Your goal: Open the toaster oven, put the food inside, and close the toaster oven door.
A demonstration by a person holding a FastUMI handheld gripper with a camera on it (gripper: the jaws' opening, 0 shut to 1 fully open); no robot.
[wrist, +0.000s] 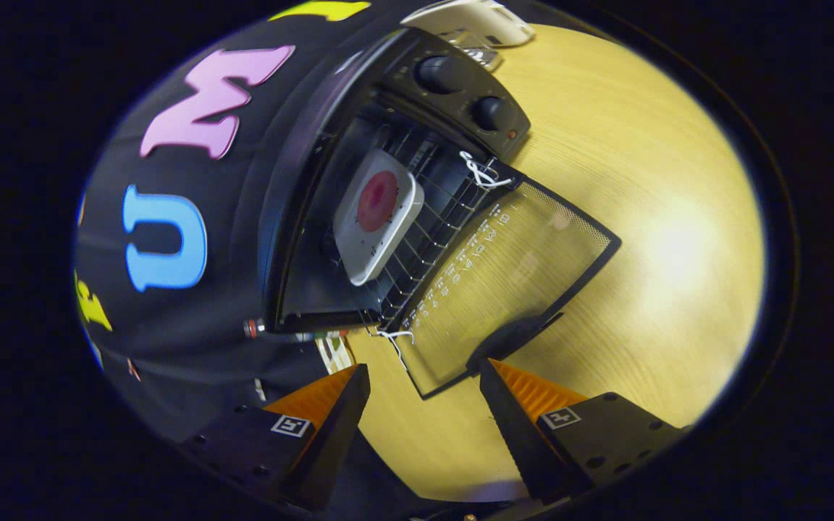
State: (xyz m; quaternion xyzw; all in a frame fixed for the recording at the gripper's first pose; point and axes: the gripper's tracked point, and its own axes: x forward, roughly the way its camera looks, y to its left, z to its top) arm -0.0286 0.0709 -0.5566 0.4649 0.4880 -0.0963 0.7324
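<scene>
A black toaster oven [294, 188] stands on a wooden table [641, 217], seen tilted. Its glass door [511, 268] is folded fully down and lies flat toward me. Inside, on the wire rack [435, 224], rests a white square plate [359, 250] with a round red piece of food [378, 200] on it. My gripper [424, 367] is open with nothing between its fingers. It hovers just short of the door's front edge, and the dark door handle [515, 336] lies right ahead of the right fingertip.
Two black knobs [440, 72] [491, 112] sit on the oven's control panel beside the cavity. A white device [475, 22] lies beyond the oven. White strings [482, 174] are tied at the door hinges. Bare wood stretches out past the door.
</scene>
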